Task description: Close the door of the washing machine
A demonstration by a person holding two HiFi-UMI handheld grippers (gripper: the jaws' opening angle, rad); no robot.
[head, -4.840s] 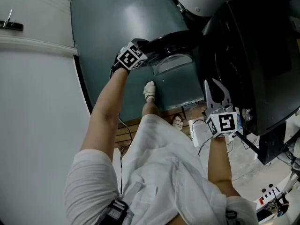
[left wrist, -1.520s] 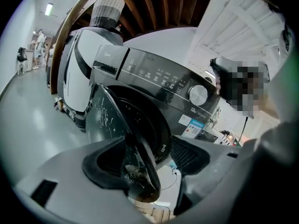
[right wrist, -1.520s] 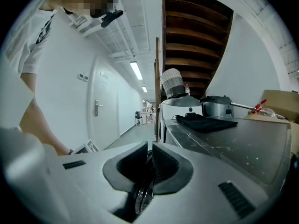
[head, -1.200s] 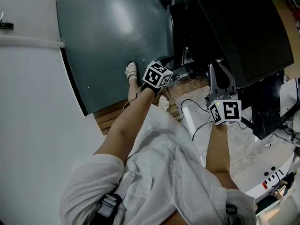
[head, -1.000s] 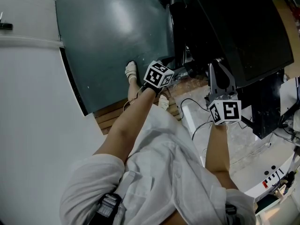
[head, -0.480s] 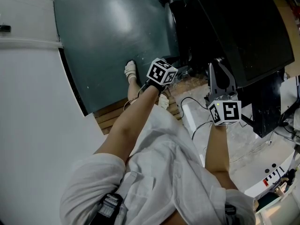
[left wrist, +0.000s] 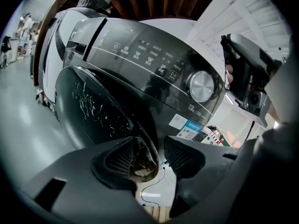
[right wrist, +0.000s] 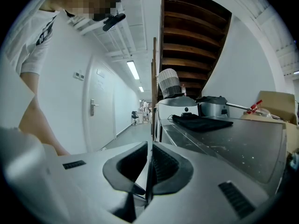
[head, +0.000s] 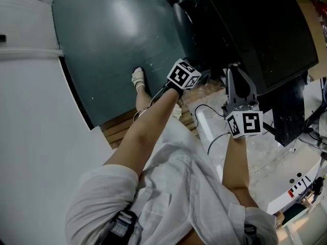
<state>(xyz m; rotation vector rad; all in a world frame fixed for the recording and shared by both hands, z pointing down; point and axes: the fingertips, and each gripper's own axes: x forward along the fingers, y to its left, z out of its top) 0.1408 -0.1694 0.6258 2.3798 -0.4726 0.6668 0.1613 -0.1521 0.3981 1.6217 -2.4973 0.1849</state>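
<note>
A: L tongs (left wrist: 156,155)?
B: Abt half apart, jaws just been closing. Nothing btwn the pads; door (left wrist: 93,111) rim shows past the gap.
A: R tongs (right wrist: 148,164)?
B: Jaws pressed together, empty.
A: Count?
B: 2 tongs, 1 washing machine (left wrist: 154,64), 1 door, 1 dial (left wrist: 202,86).
A: Vs earlier?
B: Door was swung out w/ L tongs on it. Now it lies against the machine front, L tongs off it. R tongs same spot.
</note>
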